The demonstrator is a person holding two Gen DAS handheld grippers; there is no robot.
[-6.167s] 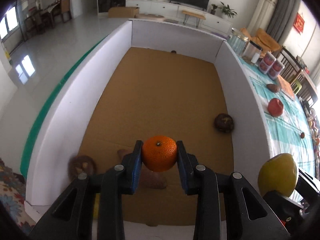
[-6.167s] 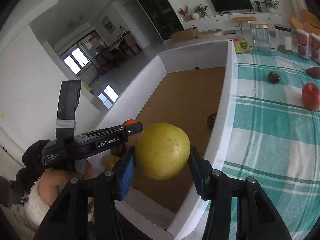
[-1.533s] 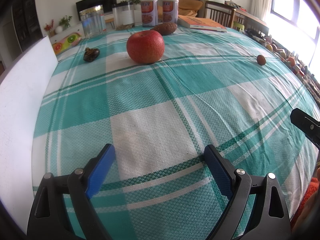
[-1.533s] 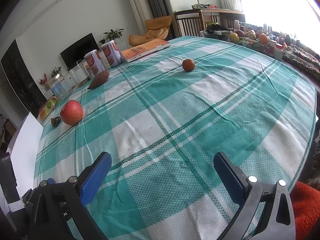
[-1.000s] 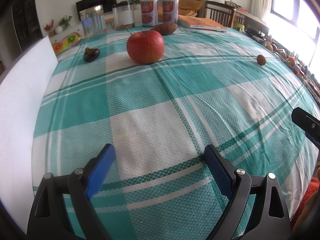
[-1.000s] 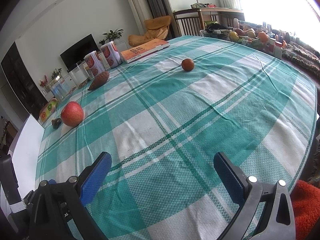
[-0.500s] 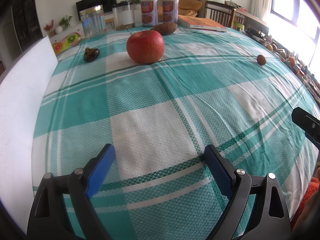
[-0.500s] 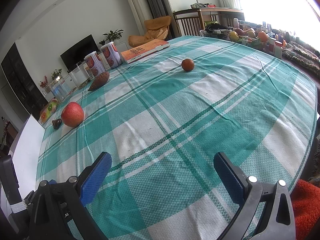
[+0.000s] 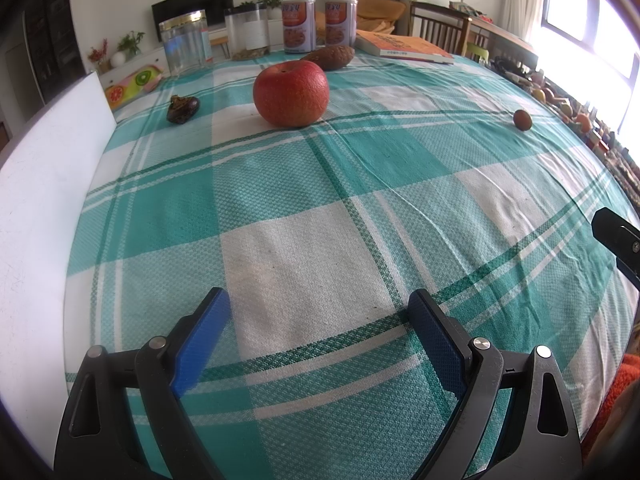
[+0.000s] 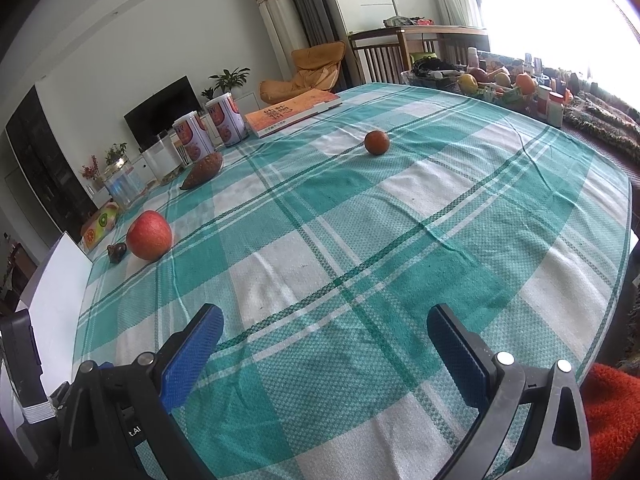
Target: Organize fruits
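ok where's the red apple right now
The red apple sits on the checked tablecloth far ahead in the left wrist view, between the small dark fruit to its left and the brown oblong fruit just behind it.

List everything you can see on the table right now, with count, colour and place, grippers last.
apple: 1, red, far left of the cloth
small dark fruit: 1, dark brown, left of the apple
small round fruit: 1, orange-brown, far right, alone
oblong brown fruit: 1, brown, behind the apple
cans: 2, white and orange, far edge
clear jars: 2, far edge, left of the cans
book: 1, orange, far edge
tablecloth: 1, teal and white check
white box wall: 1, left table edge
left gripper: blue jaws open, empty
right gripper: blue jaws open, empty
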